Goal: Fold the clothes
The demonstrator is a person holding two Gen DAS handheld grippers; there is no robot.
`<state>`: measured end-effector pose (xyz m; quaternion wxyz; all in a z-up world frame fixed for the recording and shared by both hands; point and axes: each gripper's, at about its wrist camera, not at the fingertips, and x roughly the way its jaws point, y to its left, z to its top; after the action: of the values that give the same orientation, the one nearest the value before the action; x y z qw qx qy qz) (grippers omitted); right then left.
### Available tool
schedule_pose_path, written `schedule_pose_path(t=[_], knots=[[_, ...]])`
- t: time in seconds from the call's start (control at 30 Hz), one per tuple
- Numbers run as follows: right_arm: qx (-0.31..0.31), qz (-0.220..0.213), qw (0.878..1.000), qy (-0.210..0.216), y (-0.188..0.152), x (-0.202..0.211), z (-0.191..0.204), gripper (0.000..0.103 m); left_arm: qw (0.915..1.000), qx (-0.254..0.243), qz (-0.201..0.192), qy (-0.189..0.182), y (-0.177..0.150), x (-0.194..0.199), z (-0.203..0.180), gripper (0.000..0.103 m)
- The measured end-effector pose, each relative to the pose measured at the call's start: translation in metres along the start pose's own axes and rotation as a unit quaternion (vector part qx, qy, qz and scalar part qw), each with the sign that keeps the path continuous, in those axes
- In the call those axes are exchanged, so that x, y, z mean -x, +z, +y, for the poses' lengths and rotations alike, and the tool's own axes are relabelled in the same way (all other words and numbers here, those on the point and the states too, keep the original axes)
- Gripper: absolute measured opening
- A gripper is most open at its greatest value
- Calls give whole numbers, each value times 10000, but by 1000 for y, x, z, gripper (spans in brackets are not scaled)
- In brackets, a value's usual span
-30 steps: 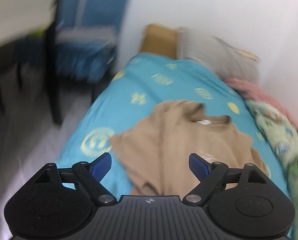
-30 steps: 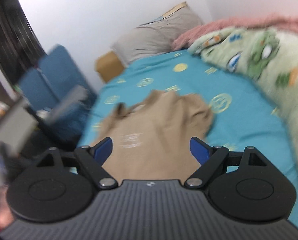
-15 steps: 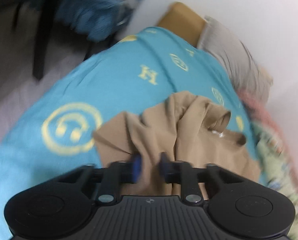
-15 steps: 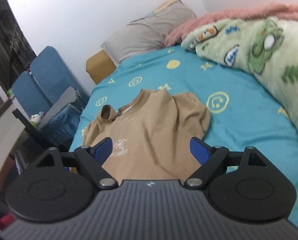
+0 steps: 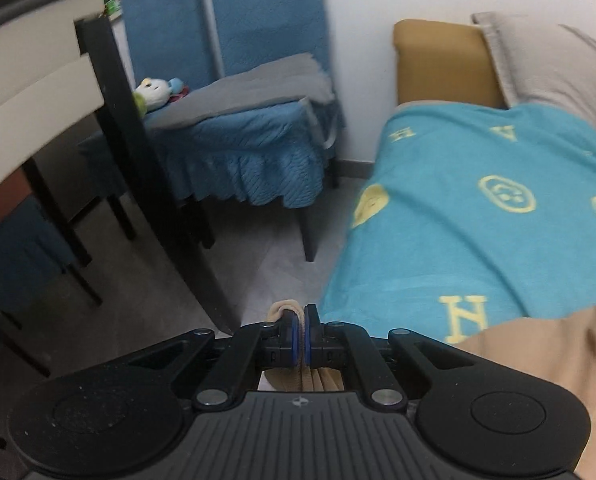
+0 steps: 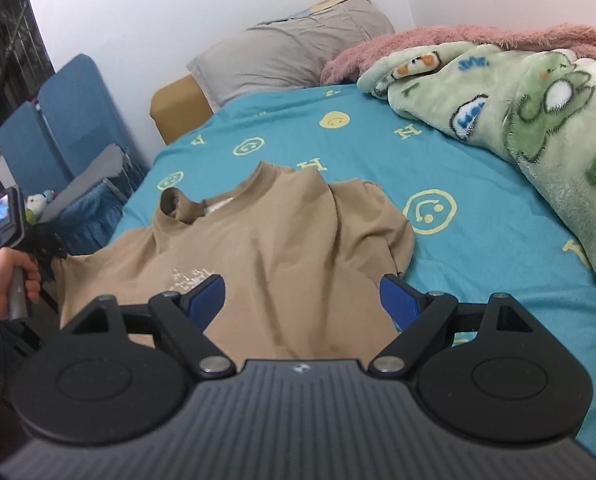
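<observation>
Tan T-shirt [image 6: 282, 248] lies front-up and rumpled on the teal bedsheet [image 6: 478, 168] printed with yellow smileys and letters, collar toward the headboard end, white print on the chest, its left side reaching the bed edge. Left gripper [image 5: 303, 334] is clenched on a bunched fold of the shirt: tan fabric pokes out above the blue pads [image 5: 295, 334] and hangs below them, and the rest of the shirt [image 5: 546, 356] trails off to the right over the sheet [image 5: 478, 232]. That gripper sits at the bed edge, pointing out over the grey floor [image 5: 258, 276] toward a blue-covered chair [image 5: 250, 120] with a small plush toy [image 5: 154, 94] on its seat; a dark table leg [image 5: 154, 184] stands just beside it. In the right wrist view a hand [image 6: 6, 280] holds the left gripper's handle at the shirt's left edge. Right gripper [image 6: 302, 300] is released, jaws wide apart, nothing between them, hovering over the shirt's lower half; contact with fabric can't be told. Grey pillow [image 6: 298, 52] lies at the head, green cartoon fleece blanket [image 6: 538, 112] along the right side of the bed, pink fuzzy blanket [image 6: 478, 38] behind it, and a mustard headboard block [image 6: 178, 108] at the corner.
</observation>
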<state>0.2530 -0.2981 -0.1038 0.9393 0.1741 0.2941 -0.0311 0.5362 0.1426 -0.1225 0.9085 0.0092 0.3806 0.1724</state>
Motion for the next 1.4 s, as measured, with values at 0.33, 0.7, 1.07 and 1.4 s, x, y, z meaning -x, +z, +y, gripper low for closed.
schedule_pose_path(t=[0.33, 0.7, 1.07, 1.4], knots=[[550, -323, 9979, 123, 2, 3, 15, 86, 9925, -34, 31, -1225, -65, 70, 0, 59], [442, -558, 9973, 167, 9, 43, 9, 86, 9693, -428, 1809, -1612, -233, 240, 60, 64], [501, -703, 9959, -263, 7, 92, 2, 86, 9495, -611, 2298, -2047, -292, 290, 84, 63], [529, -628, 9962, -293, 3, 106, 5, 86, 9521, -593, 2183, -2059, -281, 325, 110, 4]])
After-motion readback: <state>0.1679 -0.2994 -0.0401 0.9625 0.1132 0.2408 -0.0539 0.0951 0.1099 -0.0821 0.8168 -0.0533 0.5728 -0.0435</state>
